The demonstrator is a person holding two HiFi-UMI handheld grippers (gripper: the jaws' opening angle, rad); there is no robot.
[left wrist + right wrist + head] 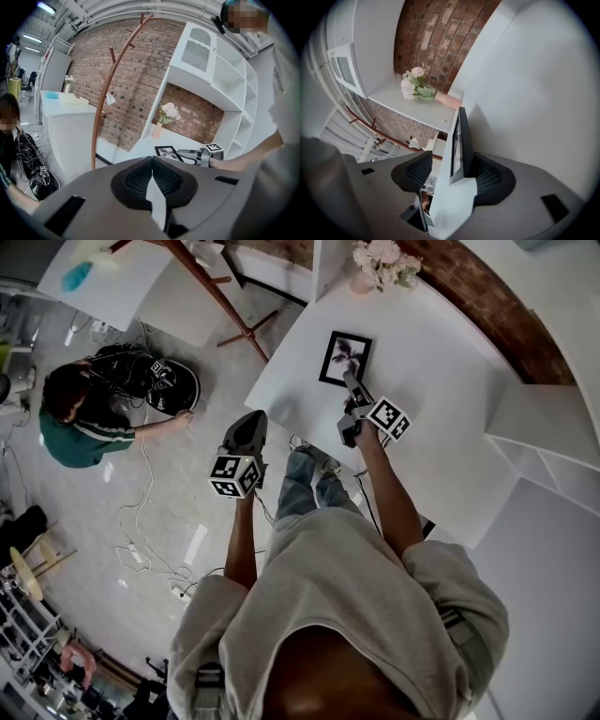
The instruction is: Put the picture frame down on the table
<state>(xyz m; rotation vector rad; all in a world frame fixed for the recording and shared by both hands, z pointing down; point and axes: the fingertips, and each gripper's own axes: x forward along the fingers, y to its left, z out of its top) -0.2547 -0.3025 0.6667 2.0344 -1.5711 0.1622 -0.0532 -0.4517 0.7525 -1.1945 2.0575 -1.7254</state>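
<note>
White tabletop [441, 409] bore the frame [345, 358], which lay flat and face up, back from the edge nearest the person. Right claw [350, 381] straddled the frame's near edge with jaws apart: one pad lay against its back, the other stood clear of its face. Left claw [249, 420] hung off the tabletop's edge, jaws together, empty

Black picture frame [345, 358] lies face up on the white table [450, 427].
</note>
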